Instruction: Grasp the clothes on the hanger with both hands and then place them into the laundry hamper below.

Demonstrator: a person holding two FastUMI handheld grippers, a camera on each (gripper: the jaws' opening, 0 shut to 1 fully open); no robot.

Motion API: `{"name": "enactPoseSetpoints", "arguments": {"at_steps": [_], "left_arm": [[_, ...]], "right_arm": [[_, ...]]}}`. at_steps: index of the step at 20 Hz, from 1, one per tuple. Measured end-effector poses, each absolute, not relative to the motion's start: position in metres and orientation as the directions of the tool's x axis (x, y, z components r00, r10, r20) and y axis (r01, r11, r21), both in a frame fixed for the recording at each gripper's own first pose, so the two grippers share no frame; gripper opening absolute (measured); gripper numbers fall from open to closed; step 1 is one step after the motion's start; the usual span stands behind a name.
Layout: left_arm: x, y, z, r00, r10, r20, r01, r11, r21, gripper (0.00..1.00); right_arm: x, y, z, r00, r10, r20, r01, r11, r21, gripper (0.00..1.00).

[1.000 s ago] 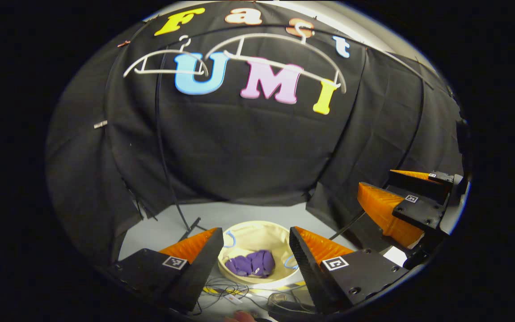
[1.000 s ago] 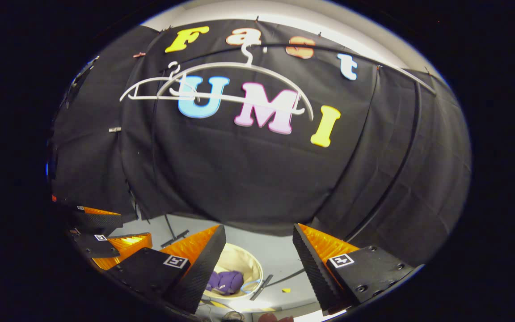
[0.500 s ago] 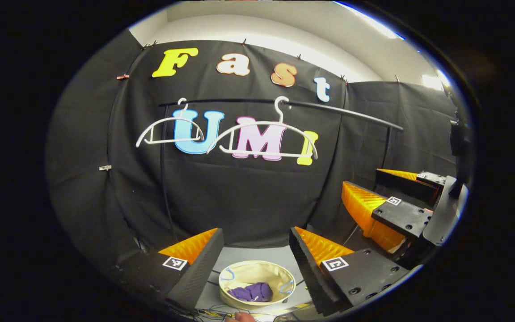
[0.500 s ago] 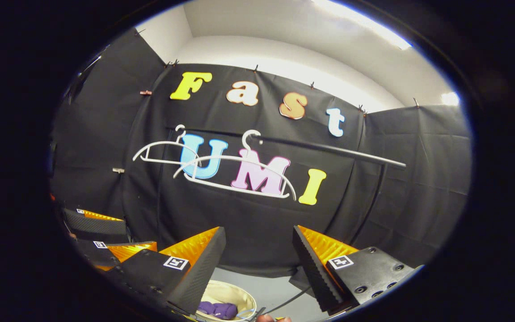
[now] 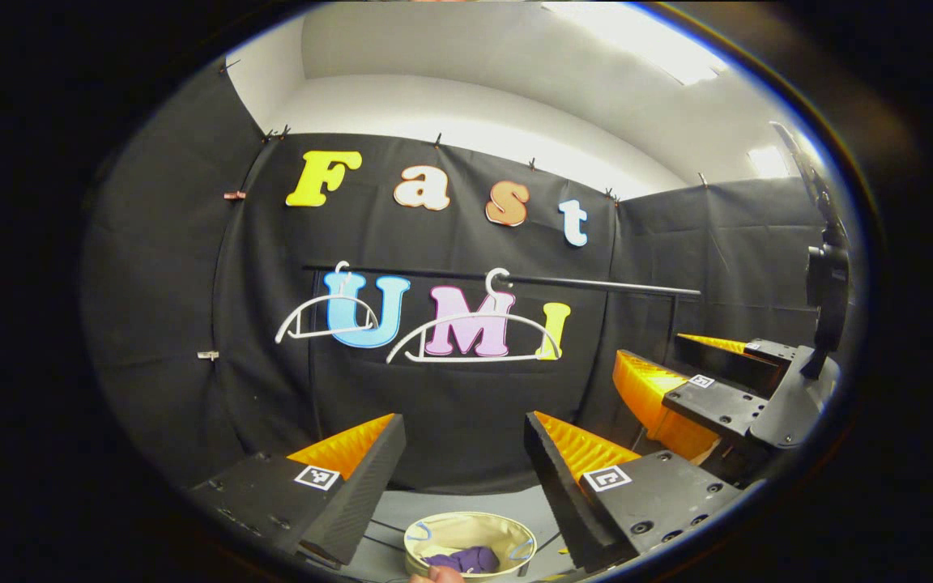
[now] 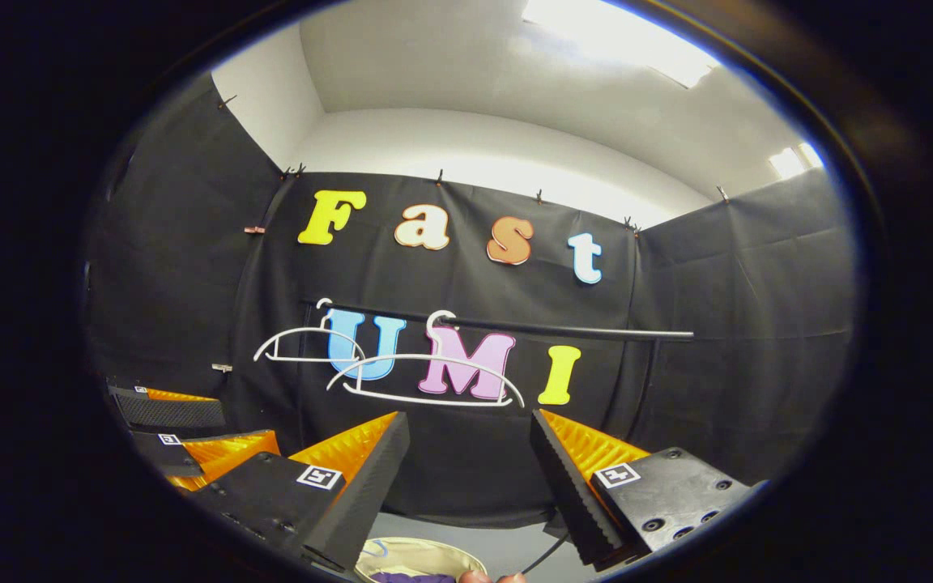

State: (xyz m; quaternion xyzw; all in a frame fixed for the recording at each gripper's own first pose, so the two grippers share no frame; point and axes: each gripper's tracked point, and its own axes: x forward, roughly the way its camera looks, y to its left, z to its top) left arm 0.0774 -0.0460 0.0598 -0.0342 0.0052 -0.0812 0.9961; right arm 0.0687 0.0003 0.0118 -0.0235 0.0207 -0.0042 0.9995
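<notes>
Two bare white hangers (image 5: 475, 336) (image 6: 426, 376) hang on a black rail (image 5: 596, 285) in front of the cloth wall. Low on the floor stands the cream laundry hamper (image 5: 507, 536) with purple clothes (image 5: 462, 559) bunched inside; its rim (image 6: 434, 557) peeks up at the bottom of the right gripper view. My left gripper (image 5: 464, 470) is open, high above the hamper, nothing between its fingers. My right gripper (image 6: 469, 470) is open and empty too. It appears at the right of the left gripper view (image 5: 681, 376), and the left gripper appears at the left of the right gripper view (image 6: 191, 433).
The rail's black upright (image 6: 646, 380) stands to the right of the hangers. Grey floor (image 5: 402, 526) surrounds the hamper, with thin cables near it. A fingertip (image 5: 434, 573) shows at the bottom edge. White ceiling with lights (image 6: 596, 48) spans above the cloth.
Both grippers have risen and tilted upward: the hangers and rail have slid down in both views, the ceiling has come into sight, and the hamper has dropped to the bottom edge. Both stayed open.
</notes>
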Motion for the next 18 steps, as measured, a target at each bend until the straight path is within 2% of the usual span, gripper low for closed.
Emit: {"name": "enactPoseSetpoints", "arguments": {"at_steps": [1,2,4,5,6,7,9,10,11,12,15,16,17,18], "left_arm": [[0.075,-0.049,0.062,0.985,-0.171,0.004,0.17,0.983,-0.071,0.98],[0.074,-0.052,0.062,0.983,-0.181,0.011,0.181,0.981,-0.07,0.98],[0.072,-0.055,0.064,0.981,-0.191,0.018,0.192,0.98,-0.053,0.89],[0.07,-0.056,0.065,0.981,-0.193,0.02,0.194,0.98,-0.04,0.93],[0.068,-0.056,0.066,0.981,-0.193,0.023,0.193,0.981,-0.029,0.89],[0.068,-0.055,0.069,0.981,-0.191,0.027,0.191,0.981,-0.02,0.94],[0.07,-0.053,0.07,0.982,-0.186,0.041,0.186,0.983,-0.007,0.93],[0.071,-0.051,0.07,0.983,-0.179,0.043,0.179,0.984,0.002,0.89],[0.073,-0.049,0.07,0.985,-0.169,0.041,0.169,0.986,0.011,0.97],[0.073,-0.046,0.069,0.986,-0.16,0.036,0.16,0.987,0.015,0.89],[0.068,-0.042,0.068,0.99,-0.137,0.035,0.137,0.99,0.019,0.89],[0.066,-0.042,0.067,0.99,-0.135,0.036,0.135,0.991,0.02,0.93],[0.066,-0.042,0.067,0.99,-0.134,0.033,0.133,0.991,0.021,0.89],[0.064,-0.042,0.066,0.991,-0.134,0.032,0.133,0.991,0.021,0.93]], "right_arm": [[0.066,-0.002,0.015,0.999,-0.015,-0.033,0.014,0.999,-0.036,0.97],[0.063,-0.004,0.018,0.999,-0.019,-0.027,0.019,1.0,-0.02,0.97],[0.059,-0.005,0.023,1.0,-0.022,-0.017,0.022,1.0,0.004,0.97],[0.058,-0.006,0.025,1.0,-0.023,-0.015,0.023,1.0,0.006,0.96],[0.056,-0.007,0.03,1.0,-0.024,-0.007,0.024,1.0,0.007,0.96],[0.053,-0.007,0.033,1.0,-0.025,-0.001,0.025,1.0,0.005,0.97],[0.049,-0.009,0.039,1.0,-0.028,0.015,0.028,1.0,0.007,0.97],[0.048,-0.009,0.039,0.999,-0.029,0.016,0.029,1.0,0.01,0.97],[0.047,-0.009,0.038,0.999,-0.031,0.012,0.031,0.999,0.008,0.97],[0.045,-0.01,0.037,0.999,-0.035,0.009,0.035,0.999,0.007,0.96],[0.044,-0.011,0.035,0.999,-0.039,-0.004,0.039,0.999,0.017,0.98],[0.043,-0.01,0.034,0.999,-0.035,-0.006,0.035,0.999,0.022,0.98],[0.042,-0.01,0.032,0.999,-0.033,-0.011,0.034,0.999,0.023,0.98],[0.041,-0.01,0.031,0.999,-0.029,-0.013,0.03,0.999,0.022,0.98]]}}
